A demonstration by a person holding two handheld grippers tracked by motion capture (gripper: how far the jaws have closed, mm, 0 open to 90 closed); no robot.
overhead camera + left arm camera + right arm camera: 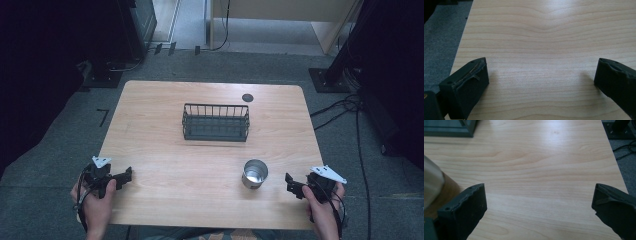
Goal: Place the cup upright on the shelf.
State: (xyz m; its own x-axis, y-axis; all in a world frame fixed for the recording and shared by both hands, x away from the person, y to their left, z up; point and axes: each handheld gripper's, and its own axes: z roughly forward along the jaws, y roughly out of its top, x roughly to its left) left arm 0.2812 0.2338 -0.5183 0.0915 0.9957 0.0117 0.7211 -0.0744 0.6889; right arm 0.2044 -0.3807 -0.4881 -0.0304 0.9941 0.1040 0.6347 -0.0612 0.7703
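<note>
A small shiny metal cup (254, 173) stands upright on the wooden table (160, 145), right of centre near the front. A black wire basket (216, 122) sits empty at the table's middle. My left gripper (125, 176) rests at the front left corner, held by a hand, jaws wide apart over bare wood (541, 75). My right gripper (291, 185) rests at the front right, just right of the cup, open with nothing between its fingers (464, 207). The cup's side (431, 185) shows blurred at the left edge of the right gripper view.
A round dark grommet (247, 97) is set in the table's far edge. The basket's corner (449, 127) appears at the top left of the right gripper view. Grey carpet (75, 130), cables (350, 107) and dark stands surround the table.
</note>
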